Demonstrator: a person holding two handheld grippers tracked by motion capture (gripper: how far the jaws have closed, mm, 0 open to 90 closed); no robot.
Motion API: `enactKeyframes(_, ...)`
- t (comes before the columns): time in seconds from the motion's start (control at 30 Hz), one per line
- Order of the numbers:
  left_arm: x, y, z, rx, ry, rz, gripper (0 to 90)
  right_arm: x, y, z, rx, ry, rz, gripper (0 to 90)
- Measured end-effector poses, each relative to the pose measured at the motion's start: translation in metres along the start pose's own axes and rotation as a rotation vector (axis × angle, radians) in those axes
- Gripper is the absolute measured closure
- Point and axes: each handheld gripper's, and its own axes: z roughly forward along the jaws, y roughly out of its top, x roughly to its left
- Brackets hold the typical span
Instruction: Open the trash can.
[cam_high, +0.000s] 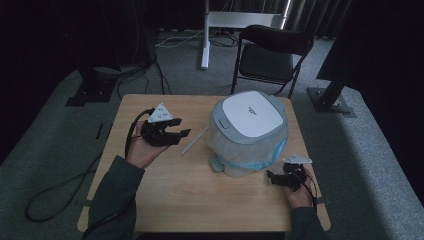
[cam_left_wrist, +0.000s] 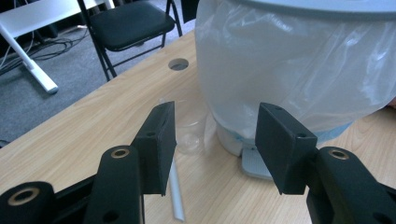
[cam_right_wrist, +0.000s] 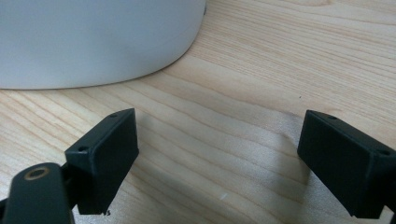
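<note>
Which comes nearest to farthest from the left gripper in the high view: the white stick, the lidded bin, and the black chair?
From the left gripper:
1. White stick, lying on the table just right of its jaws.
2. Lidded bin, farther right, past the stick.
3. Black chair, on the floor beyond the table's far edge.

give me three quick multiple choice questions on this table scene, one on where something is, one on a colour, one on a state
1. Where does the clear cup stand?
A. on the bin's lid
B. on the table beside the bin's base
C. on the chair

2. What colour is the bin's lid centre?
A. white
B. red
C. black

3. How is the left gripper?
A. shut on the cup
B. open, holding nothing
C. shut on the bag

Answers: 1 B, it stands on the wood by the bin; 2 A, white panel with grey rim; 3 B, its jaws stand apart.
</note>
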Motion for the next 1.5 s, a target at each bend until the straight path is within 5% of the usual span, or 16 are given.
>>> enactKeyframes(1.5,-0.025,0.051,0.008,-0.053,-0.039,0.081,49.1,0.000,0.000,0.000,0.001,0.000,-0.001,11.3)
